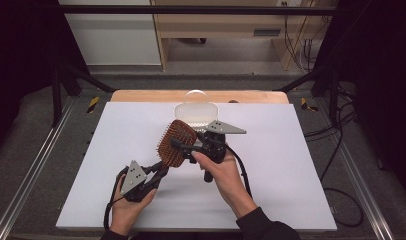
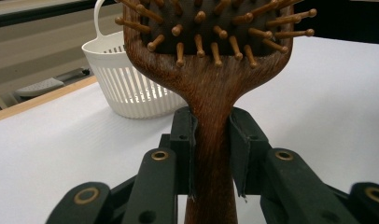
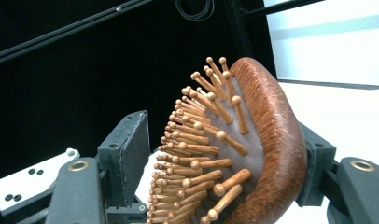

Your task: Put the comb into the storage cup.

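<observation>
At the centre of the high view you hold the hairbrush (image 1: pixel 177 142) above the white table (image 1: pixel 291 165), just in front of the white basket (image 1: pixel 195 112). Your left gripper (image 2: pixel 211 154) clamps the handle tight on both sides, likely to steady the brush for a handover. Your right gripper (image 3: pixel 225 158) straddles the brush head: its far pad lies against the wooden back, while the near pad stands apart from the bristle tips, so the jaws are part open and not yet gripping.
</observation>
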Motion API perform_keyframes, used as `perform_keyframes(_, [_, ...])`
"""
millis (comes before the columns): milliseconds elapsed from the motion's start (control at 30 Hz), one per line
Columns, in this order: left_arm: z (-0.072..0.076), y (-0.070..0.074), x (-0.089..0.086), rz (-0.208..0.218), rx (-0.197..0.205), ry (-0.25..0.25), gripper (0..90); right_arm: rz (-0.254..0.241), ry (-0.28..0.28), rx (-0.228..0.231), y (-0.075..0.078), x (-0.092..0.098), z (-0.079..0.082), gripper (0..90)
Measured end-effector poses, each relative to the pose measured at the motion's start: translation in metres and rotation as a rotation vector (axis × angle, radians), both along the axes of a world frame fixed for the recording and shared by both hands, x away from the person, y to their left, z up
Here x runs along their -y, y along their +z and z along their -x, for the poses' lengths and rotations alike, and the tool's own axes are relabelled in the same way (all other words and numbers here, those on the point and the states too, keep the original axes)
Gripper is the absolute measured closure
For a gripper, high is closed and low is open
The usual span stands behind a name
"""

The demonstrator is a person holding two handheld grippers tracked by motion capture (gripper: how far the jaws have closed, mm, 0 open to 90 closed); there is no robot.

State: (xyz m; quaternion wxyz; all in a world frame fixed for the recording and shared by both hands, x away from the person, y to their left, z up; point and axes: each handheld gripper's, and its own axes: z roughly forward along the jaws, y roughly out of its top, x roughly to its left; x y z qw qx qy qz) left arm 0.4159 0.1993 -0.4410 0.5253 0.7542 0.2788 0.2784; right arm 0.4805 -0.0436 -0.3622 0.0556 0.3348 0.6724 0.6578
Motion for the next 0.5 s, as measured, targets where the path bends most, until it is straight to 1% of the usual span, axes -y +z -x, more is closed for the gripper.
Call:
perform_keyframes(167, [-0.0003, 0.0005, -0.0016, 0.008, -0.002, 0.004, 72.6, 0.005, 0.006, 0.006, 0.0036, -0.0034, 0.0000, 33.4])
perform_keyframes(333, [0.0000, 0.0012, -0.0020, 0.006, 0.000, 0.004, 72.6, 0.005, 0.010, 0.013, 0.0050, -0.0042, 0.0010, 34.4])
perform_keyframes(500, [-0.0003, 0.0012, -0.0024, 0.004, -0.001, 0.004, 72.6, 0.005, 0.012, 0.010, 0.0048, -0.0038, 0.0001, 35.0])
